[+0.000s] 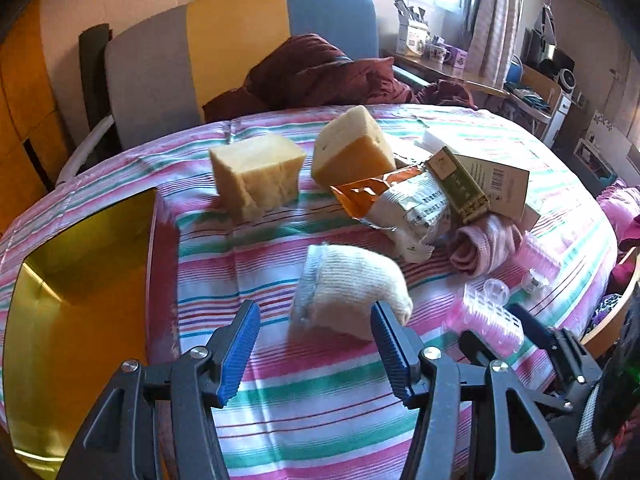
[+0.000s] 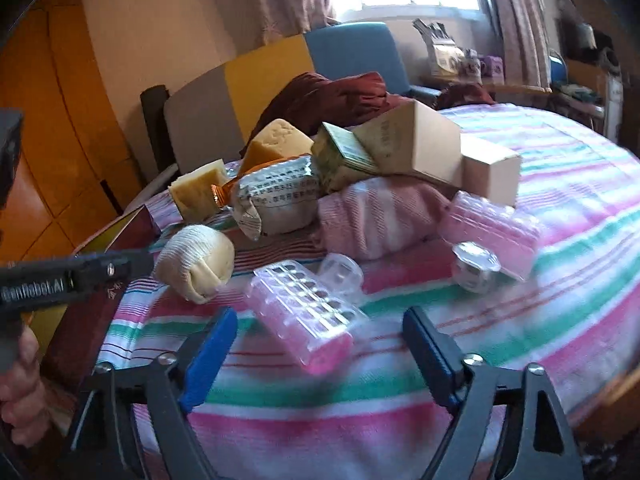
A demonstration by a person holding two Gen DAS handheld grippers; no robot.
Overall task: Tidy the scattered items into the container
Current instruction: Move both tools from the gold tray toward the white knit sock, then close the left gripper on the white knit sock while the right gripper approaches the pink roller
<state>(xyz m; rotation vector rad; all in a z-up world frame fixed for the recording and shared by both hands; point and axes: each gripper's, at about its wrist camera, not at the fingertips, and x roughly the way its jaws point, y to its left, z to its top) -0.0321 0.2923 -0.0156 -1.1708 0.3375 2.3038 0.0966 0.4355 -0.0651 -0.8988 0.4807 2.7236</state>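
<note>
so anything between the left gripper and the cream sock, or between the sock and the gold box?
Nothing visible. The left gripper is open with the cream sock just ahead of its fingertips, no item between. From the sock to the gold box at the left, only bare striped cloth shows.

I'm working in a lived-in home room: a table under a striped cloth (image 1: 320, 408), a multicoloured chair (image 1: 224, 56) draped with a maroon garment (image 1: 320, 76), and curtains (image 1: 494, 20) at a bright window. Mugs (image 1: 440, 56) and boxes crowd a side shelf (image 1: 436, 70) by the window.
</note>
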